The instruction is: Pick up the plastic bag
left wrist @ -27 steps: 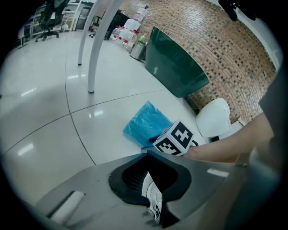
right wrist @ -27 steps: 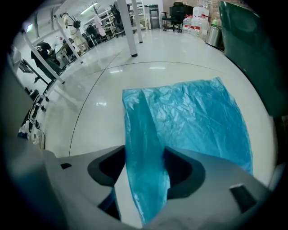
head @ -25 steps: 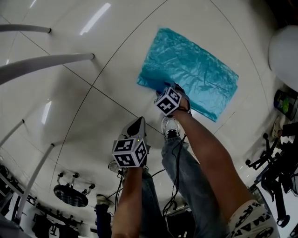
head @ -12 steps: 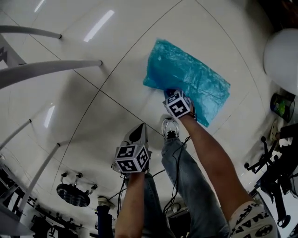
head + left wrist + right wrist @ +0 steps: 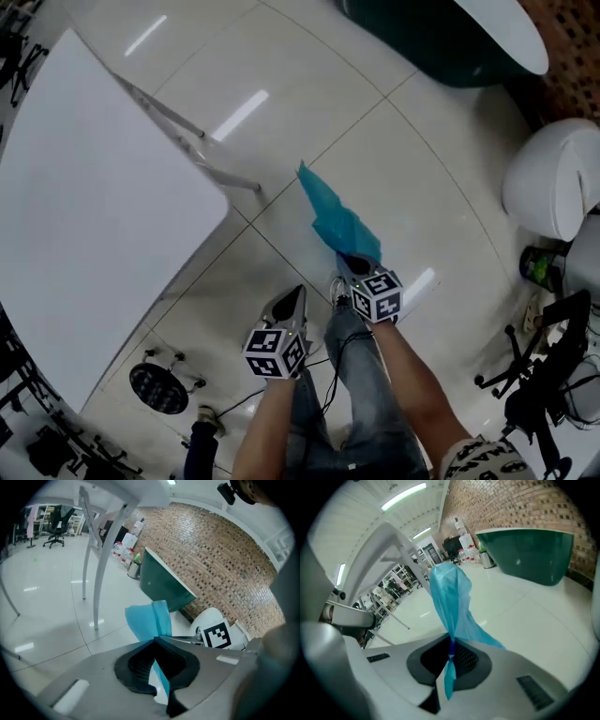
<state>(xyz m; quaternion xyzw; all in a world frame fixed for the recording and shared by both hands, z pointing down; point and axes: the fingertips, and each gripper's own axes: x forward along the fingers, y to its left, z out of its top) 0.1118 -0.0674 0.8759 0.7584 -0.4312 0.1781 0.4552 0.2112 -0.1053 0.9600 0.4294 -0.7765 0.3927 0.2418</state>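
The right gripper [image 5: 356, 267] was clamped on the plastic bag [image 5: 339, 225], which hung mid-frame, apparently off the floor [image 5: 450, 187], so the pickup looked done; the left gripper [image 5: 293, 298], lower centre, was closed and empty.

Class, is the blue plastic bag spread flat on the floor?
No, the bag dangles bunched from the right gripper, pinched between its fingers.

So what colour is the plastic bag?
The plastic bag is turquoise blue, clearest in the right gripper view.
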